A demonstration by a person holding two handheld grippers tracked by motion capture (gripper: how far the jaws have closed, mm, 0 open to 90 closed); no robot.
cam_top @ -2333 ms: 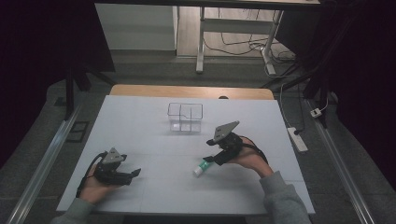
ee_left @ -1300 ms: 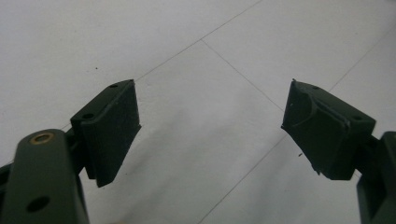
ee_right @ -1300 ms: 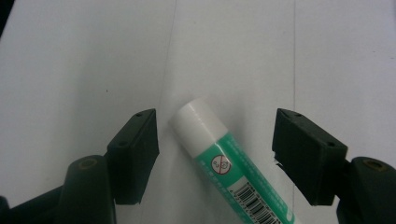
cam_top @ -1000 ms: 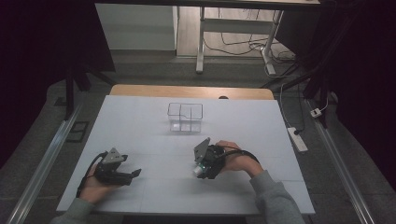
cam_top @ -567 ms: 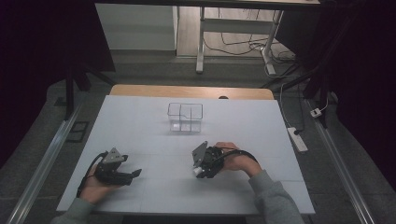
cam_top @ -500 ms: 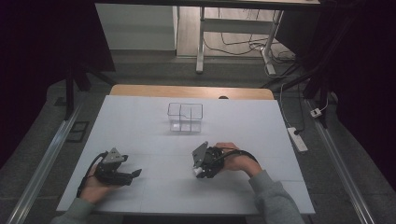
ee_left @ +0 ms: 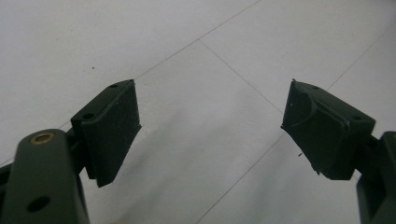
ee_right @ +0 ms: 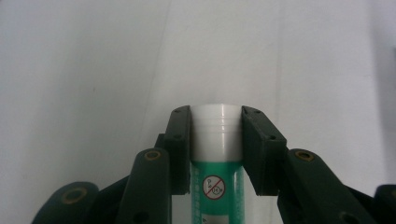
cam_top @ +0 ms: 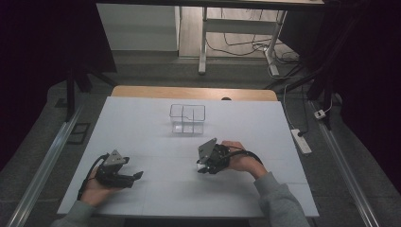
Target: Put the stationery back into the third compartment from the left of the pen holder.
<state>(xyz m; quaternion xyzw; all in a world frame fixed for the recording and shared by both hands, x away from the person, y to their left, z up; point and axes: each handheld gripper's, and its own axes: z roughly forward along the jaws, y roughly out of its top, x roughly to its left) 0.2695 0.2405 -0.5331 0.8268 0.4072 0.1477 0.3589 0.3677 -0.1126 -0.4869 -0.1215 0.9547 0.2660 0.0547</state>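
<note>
White and marked with thin seam lines, the bench (cam_top: 142, 137) takes up the middle of the high view, with a wooden strip along its far edge and dark floor around it. Near the upper middle of the bench stands a clear plastic box with inner dividers (cam_top: 187, 119), well apart from both hands.

At the lower left of the high view, the left tool (cam_top: 135, 176) lies low over the bench in the person's left hand (cam_top: 97, 188), a grey three-cornered plate on top of it. In the left gripper view its two black jaws stand wide apart at the left and right of the frame, with bare white bench between them and nothing held.

Right of centre in the high view, the right tool (cam_top: 202, 166) points toward the left of the frame, held by the person's right hand (cam_top: 242, 161), whose grey sleeve runs off to the lower right. In the right gripper view the right tool (ee_right: 217, 135) pinches a green tube with a white cap (ee_right: 217, 158): the jaws press on either side of the white cap, and the green body with a small red prohibition sign runs back toward the bottom of the frame. The tube sits in the centre of that view, over white bench; whether it touches the surface cannot be told.
</note>
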